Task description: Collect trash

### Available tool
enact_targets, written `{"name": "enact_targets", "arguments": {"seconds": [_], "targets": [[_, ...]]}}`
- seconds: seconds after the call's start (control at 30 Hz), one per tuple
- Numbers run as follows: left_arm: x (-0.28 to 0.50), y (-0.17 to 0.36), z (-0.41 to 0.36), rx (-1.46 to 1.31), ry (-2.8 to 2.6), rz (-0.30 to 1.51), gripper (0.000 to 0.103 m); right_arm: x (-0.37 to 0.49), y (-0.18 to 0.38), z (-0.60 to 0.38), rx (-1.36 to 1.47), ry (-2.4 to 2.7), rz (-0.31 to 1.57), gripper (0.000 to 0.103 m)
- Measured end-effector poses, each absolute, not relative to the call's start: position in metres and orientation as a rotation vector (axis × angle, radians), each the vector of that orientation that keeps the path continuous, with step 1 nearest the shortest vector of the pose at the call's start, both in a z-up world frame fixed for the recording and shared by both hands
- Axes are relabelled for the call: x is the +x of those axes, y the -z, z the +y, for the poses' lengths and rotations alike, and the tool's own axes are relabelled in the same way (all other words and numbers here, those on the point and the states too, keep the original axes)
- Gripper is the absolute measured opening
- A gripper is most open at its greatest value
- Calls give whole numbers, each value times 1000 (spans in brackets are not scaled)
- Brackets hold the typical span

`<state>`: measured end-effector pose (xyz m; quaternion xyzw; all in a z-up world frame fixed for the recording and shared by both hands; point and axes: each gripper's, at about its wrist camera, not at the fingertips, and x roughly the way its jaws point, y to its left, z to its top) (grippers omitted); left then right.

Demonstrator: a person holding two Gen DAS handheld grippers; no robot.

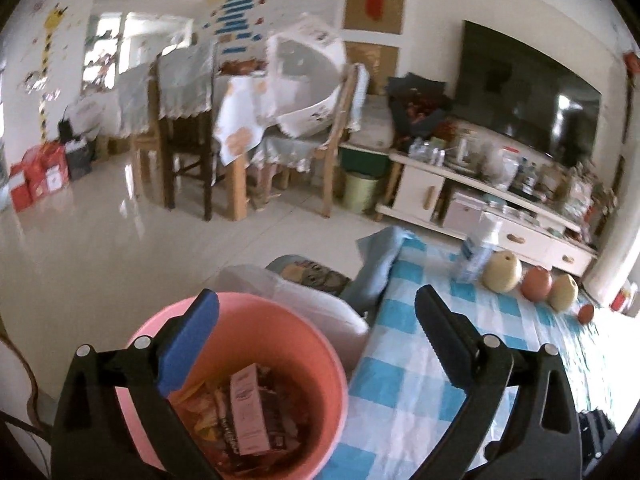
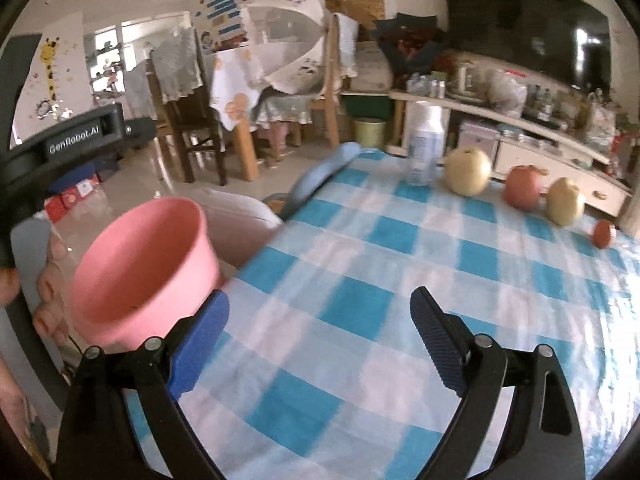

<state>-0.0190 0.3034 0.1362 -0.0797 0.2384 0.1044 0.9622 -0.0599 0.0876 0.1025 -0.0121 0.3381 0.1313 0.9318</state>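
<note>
A pink bin [image 1: 240,360] stands beside the table, low in the left wrist view. It holds wrappers and a pink carton [image 1: 250,412]. My left gripper [image 1: 316,296] hangs open over the bin's far rim and the table's edge, with nothing between its fingers. In the right wrist view the same pink bin [image 2: 148,264] sits at the left. My right gripper [image 2: 320,296] is open and empty above the blue-and-white checked tablecloth [image 2: 360,264].
A white and blue bottle [image 2: 426,148], two pale pears [image 2: 468,170], a reddish fruit [image 2: 522,188] and a small red one [image 2: 604,234] line the table's far edge. A white cushion [image 1: 320,304] lies behind the bin. A person's hand [image 2: 48,280] grips the left device's handle.
</note>
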Motion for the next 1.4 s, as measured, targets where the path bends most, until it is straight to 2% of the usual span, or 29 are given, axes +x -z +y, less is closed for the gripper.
{"name": "enact_targets", "arguments": {"seconds": [0.23, 0.67, 1.3, 1.4], "targets": [[-24, -139, 257, -69, -150, 449, 99, -85, -108, 40, -48, -165, 662, 91], [-63, -133, 177, 119, -96, 489, 99, -130, -121, -41, 57, -64, 631, 91], [-147, -150, 99, 169, 20, 437, 99, -205, -140, -92, 94, 5, 572, 91], [-159, -155, 91, 176, 29, 420, 99, -218, -147, -97, 97, 19, 545, 94]]}}
